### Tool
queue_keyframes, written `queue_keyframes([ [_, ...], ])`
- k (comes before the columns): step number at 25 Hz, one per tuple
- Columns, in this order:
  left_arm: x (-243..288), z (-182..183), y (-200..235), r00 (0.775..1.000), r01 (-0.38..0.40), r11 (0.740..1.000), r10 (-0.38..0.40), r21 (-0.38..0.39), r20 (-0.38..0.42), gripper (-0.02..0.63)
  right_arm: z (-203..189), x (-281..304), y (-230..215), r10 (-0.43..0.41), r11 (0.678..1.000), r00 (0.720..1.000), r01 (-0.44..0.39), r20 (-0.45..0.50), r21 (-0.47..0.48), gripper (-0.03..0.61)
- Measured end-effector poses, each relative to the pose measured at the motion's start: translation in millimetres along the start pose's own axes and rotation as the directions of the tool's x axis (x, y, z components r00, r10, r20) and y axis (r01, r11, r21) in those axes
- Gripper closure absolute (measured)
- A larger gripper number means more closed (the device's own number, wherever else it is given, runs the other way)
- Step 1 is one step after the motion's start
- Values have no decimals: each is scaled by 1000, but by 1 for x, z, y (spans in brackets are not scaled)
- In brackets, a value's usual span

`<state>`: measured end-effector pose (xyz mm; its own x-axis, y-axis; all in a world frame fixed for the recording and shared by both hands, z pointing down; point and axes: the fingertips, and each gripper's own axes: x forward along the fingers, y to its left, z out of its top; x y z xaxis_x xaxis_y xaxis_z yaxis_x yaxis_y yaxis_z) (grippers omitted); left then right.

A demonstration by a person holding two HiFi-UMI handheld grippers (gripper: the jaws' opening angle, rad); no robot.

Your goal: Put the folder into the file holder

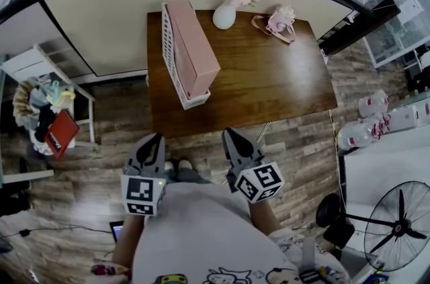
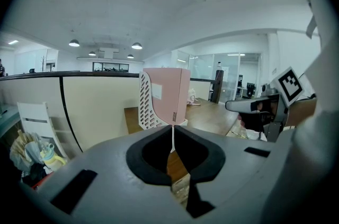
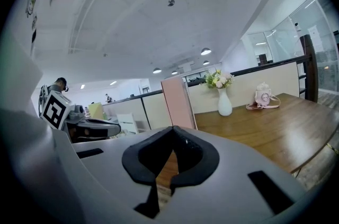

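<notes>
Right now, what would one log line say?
folder: standing in file holder | left gripper: shut, empty | right gripper: shut, empty | both: short of the table

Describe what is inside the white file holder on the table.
A pink folder stands inside the white file holder. The holder's floor and anything behind the folder are covered.

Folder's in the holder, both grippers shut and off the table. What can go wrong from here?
1. The file holder sits close to the table's left edge, so a nudge from the left gripper could slide it off with the folder.
2. The vase stands close beside the holder's far end, so shifting the holder might knock it over.
</notes>
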<state>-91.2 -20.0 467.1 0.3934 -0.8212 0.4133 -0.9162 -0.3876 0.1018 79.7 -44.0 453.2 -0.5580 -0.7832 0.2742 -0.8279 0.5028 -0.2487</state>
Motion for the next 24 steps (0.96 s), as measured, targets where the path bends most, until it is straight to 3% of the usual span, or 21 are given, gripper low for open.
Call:
queue_keyframes([
  [17,-3,-1,20,1000,5,1000,-5,8,-4,600,-1,1,2,-21,1000,1000,21,-18,-21,578],
  [24,5,11,25,1000,29,998,-30,53,9,600,0,-2,-1,-45,999,999,45,-8,-26,578],
])
